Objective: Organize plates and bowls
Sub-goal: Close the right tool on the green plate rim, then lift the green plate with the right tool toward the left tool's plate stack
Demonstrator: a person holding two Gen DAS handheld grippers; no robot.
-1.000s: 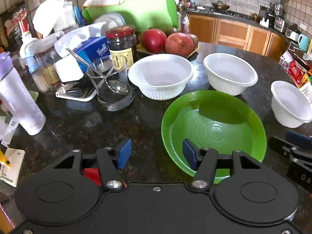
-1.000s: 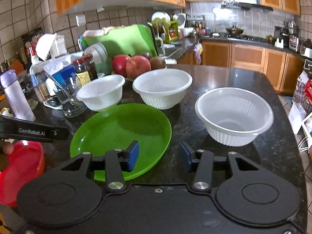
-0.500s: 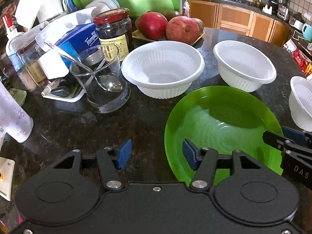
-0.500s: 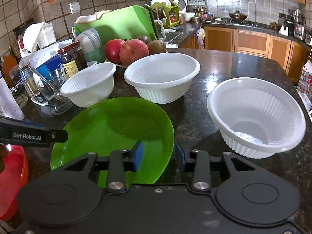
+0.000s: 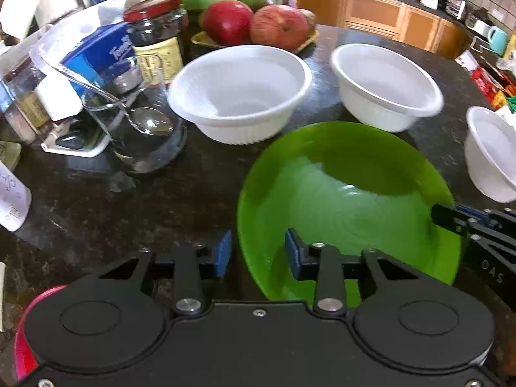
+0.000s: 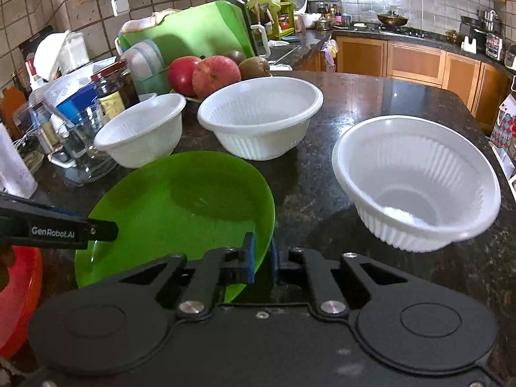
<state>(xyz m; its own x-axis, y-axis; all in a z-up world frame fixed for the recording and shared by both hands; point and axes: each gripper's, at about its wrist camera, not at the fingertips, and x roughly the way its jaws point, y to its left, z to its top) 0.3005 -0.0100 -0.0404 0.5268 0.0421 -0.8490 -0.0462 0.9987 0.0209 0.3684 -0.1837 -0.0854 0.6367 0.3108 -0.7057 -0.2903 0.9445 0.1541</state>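
Green plate (image 5: 348, 200), lying on the dark granite countertop (image 5: 129, 213) and tilted up at its near edges, between 2 grippers. Right gripper (image 6: 262, 259): its blue pads are closed onto the plate's right rim, which passes between them; in the left wrist view the same gripper (image 5: 451, 217) reaches the rim from the right. Left gripper (image 5: 254, 253): jaws closing at a middling gap, with the plate's left rim between the 2 blue pads; the pads do not yet press on it. In the right wrist view its black finger marked "GenRobot.AI" (image 6: 64, 230) overlaps the plate's left edge.

3 white ribbed plastic bowls stand upright beyond the plate: left bowl (image 5: 238, 93), just past its far-left rim; middle bowl (image 5: 383, 84), past its far-right rim; right bowl (image 6: 416, 180), apart on the right.

Red plate (image 6: 17, 296), at the near-left corner, partly hidden by the left gripper's body.

Behind the bowls: apples (image 5: 254, 24) on a yellow dish, a red-lidded jar (image 5: 158, 42), a glass mug (image 5: 142, 135) holding a spoon, a blue tissue pack (image 5: 96, 51), and a green cutting board (image 6: 190, 38).
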